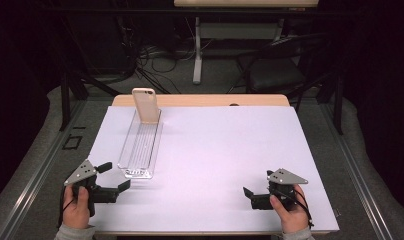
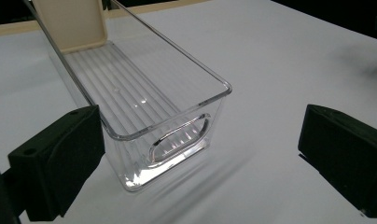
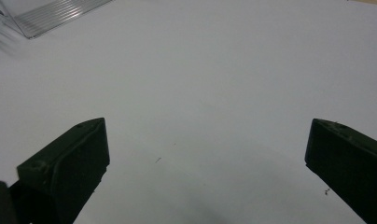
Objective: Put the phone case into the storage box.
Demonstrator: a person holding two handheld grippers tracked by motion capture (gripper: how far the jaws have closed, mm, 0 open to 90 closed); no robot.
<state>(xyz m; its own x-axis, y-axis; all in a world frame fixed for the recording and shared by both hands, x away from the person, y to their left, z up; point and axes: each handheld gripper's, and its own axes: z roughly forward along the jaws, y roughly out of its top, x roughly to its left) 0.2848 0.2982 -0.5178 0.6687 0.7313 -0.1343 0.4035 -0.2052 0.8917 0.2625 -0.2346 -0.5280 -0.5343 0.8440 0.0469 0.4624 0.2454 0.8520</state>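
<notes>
A long clear plastic bin [image 1: 140, 145] lies on the white table cover, running away from me left of centre. A beige phone-shaped case [image 1: 145, 105] stands upright at its far end, leaning on the end wall. My left gripper [image 1: 114, 176] is open just left of and in front of the bin's near end. In the left gripper view the gripper [image 2: 200, 123] frames the bin's near end wall [image 2: 177, 140], apart from it, and the beige case [image 2: 72, 21] shows at the top. My right gripper [image 1: 258, 183] is open over bare cover at the front right; its own view has this gripper [image 3: 206, 130] empty and a bin corner [image 3: 51, 16] far off.
The white cover [image 1: 230, 150] spans the table, with a wooden edge [image 1: 200, 100] at the back. Beyond the table are a desk leg [image 1: 197, 50], cables and a dark chair [image 1: 275, 70]. Grey floor flanks both sides.
</notes>
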